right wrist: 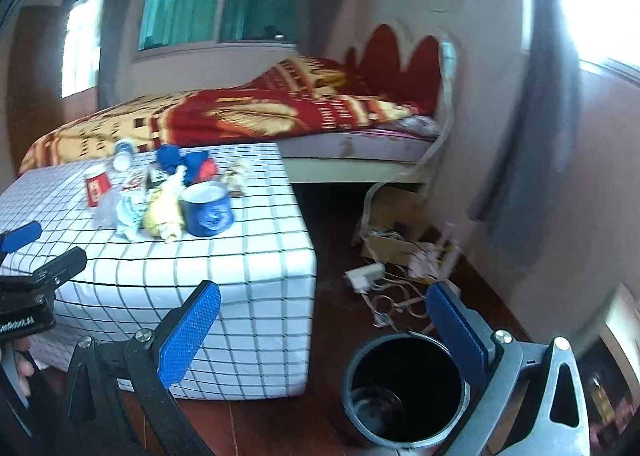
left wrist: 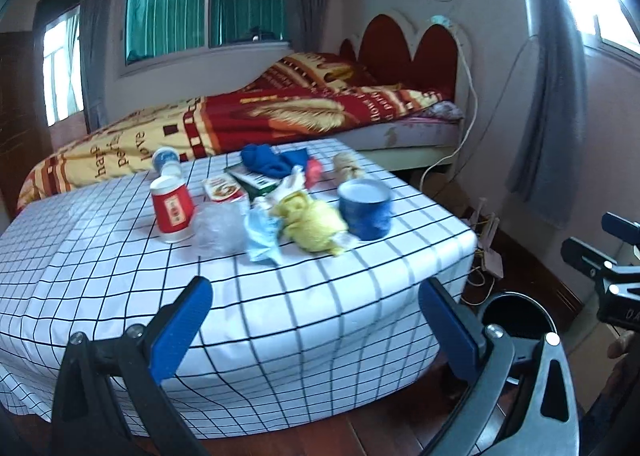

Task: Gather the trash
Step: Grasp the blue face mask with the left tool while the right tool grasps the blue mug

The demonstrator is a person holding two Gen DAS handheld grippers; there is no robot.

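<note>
Bedroom light from a green-curtained window falls on a low table (left wrist: pixel 120 256) under a white checked cloth, set in front of a bed (left wrist: pixel 248 115) with a red and gold blanket. Nearly all the trash sits in one heap on the tabletop: a red paper cup (left wrist: pixel 173 211) upside down at about 10 o'clock of the heap, a clear crumpled wrapper (left wrist: pixel 219 230) just beside it, a pale blue wad (left wrist: pixel 260 234), a yellow crumpled piece (left wrist: pixel 310 221) in the middle, a blue tub (left wrist: pixel 365 208) at 3 o'clock, and blue cloth (left wrist: pixel 266 159), a small carton (left wrist: pixel 224 189) and a tipped bottle (left wrist: pixel 167 163) toward 12 o'clock. On the floor at the table's right front corner stands a dark bin (right wrist: pixel 404 388); something glints at its bottom, but what it is cannot be told. The left gripper (left wrist: pixel 316 320) is spread wide with nothing between its blue pads, facing the heap from the near edge. The right gripper (right wrist: pixel 324 332) is likewise wide apart and empty, hanging over the bin's mouth. By my reading the job has barely begun, and almost every piece has yet to be carried over.
</note>
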